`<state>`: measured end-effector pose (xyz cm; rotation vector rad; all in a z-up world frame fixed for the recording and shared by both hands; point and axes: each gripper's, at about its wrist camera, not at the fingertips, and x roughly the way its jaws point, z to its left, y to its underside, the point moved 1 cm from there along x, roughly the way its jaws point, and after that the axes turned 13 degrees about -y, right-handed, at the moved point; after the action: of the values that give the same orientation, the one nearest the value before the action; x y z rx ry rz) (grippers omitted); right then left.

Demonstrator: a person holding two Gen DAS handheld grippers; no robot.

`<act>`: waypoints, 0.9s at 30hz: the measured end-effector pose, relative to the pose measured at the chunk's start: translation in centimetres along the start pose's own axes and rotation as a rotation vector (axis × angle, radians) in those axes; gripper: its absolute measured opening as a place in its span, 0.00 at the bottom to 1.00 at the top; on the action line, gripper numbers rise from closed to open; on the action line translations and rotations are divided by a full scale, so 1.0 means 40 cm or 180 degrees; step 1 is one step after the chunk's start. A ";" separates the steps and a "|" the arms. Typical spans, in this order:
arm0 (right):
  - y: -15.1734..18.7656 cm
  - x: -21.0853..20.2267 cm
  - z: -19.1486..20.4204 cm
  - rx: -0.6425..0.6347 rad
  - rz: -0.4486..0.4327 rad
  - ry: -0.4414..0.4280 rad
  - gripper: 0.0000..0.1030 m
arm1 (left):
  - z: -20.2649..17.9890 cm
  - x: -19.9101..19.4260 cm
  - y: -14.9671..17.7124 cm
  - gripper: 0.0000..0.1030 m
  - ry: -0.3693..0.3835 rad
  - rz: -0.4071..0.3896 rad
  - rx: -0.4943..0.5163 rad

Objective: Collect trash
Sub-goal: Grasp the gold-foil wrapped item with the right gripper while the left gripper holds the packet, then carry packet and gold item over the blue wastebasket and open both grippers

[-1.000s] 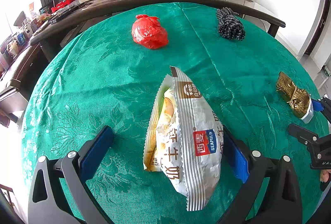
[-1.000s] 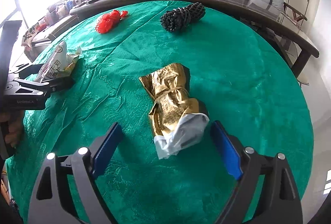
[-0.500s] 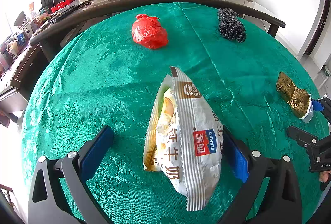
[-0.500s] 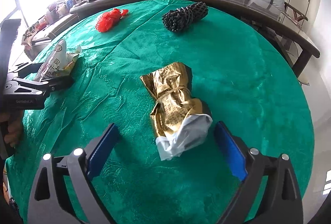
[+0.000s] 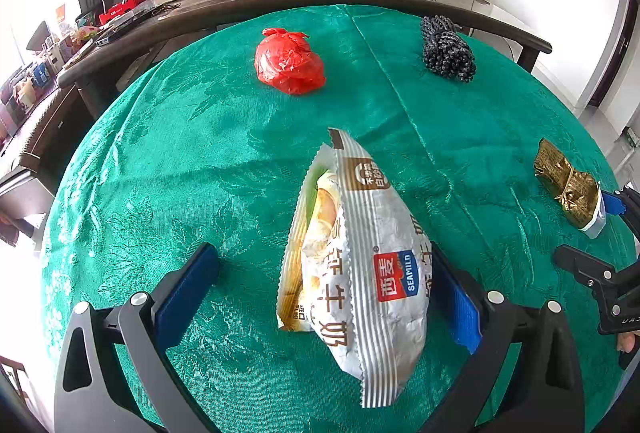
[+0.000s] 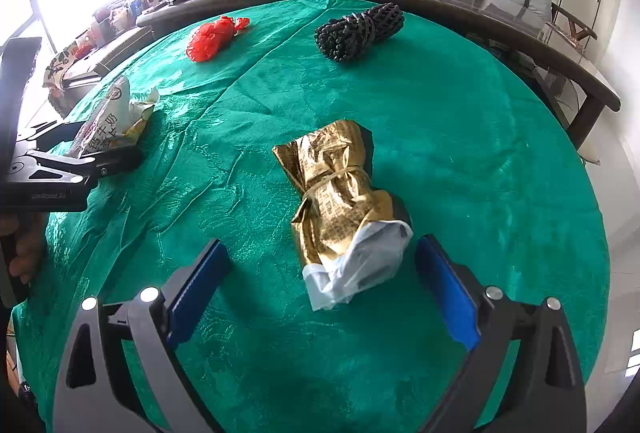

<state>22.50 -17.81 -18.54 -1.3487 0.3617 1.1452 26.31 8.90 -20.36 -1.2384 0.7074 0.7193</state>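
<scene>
Gold wrapper [image 6: 340, 201] lies lengthwise between the spread right tool's [image 6: 320, 285] fingers, white end nearest.

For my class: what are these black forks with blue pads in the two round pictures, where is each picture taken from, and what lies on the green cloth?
They are hand-held grippers, one per hand, each with a wide-angle camera looking along its fingers. The left gripper stands open around a silver snack packet, which leans on one pad. The right gripper is open around a crumpled gold foil wrapper without touching it. Nothing is held. Farther off on the green tablecloth lie a red plastic bag and a black knobbly bundle.
</scene>
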 end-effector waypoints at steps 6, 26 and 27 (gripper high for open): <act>0.000 -0.002 0.002 -0.0003 -0.0002 -0.0120 0.94 | 0.042 -0.008 0.003 0.95 0.0373 -0.0063 -0.0189; -0.152 0.038 0.001 -0.0207 0.1072 -0.0368 0.37 | -0.038 -0.035 -0.036 0.59 0.0207 0.0165 0.0407; -0.150 0.024 0.004 -0.0210 0.1016 -0.0367 0.32 | -0.035 -0.035 -0.036 0.48 0.0190 0.0167 0.0404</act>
<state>27.68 -16.16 -15.84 -1.3050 0.4701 1.5041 26.52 7.13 -18.65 -1.1324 0.8250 0.6722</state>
